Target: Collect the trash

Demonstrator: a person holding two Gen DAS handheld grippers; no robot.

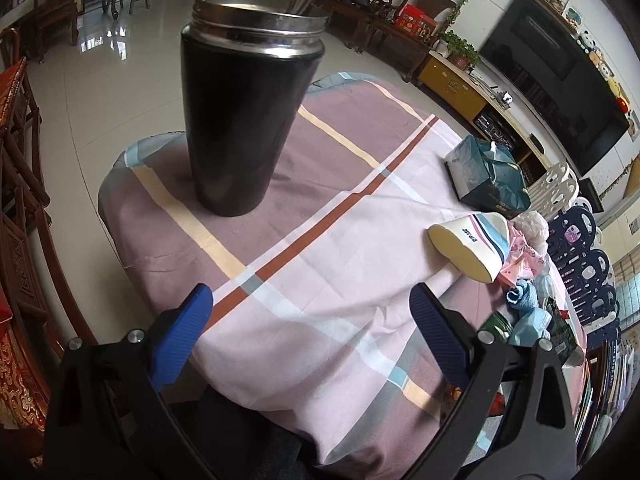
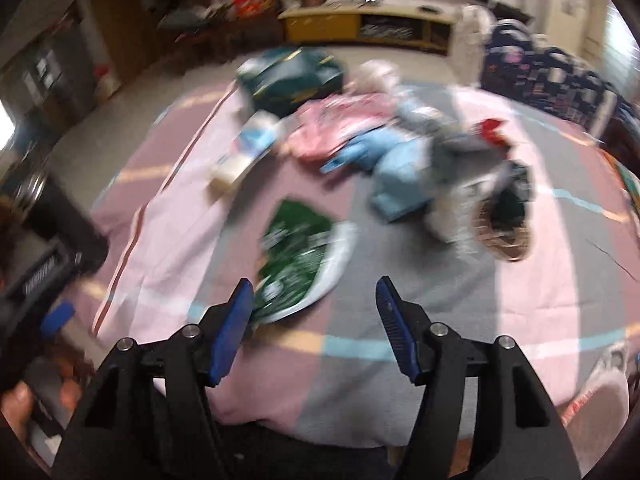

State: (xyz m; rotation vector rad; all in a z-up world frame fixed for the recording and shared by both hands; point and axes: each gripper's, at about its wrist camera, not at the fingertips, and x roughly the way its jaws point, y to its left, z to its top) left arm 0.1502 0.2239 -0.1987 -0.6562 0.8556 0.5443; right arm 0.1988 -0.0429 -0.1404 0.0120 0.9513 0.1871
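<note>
Black bin upright on tablecloth, contents unseen.

We see a checked tablecloth in pink, mauve and grey filling the middle of the left wrist view. At the upper right of that frame a dark television hangs on the white wall, with a yellow cabinet below it and a potted plant on the cabinet's near end. Along the right edge we make out stacked plastic stools, white and dark blue. Dark wooden chairs line the left edge, and pale glossy floor tiles fill the upper left.
</note>
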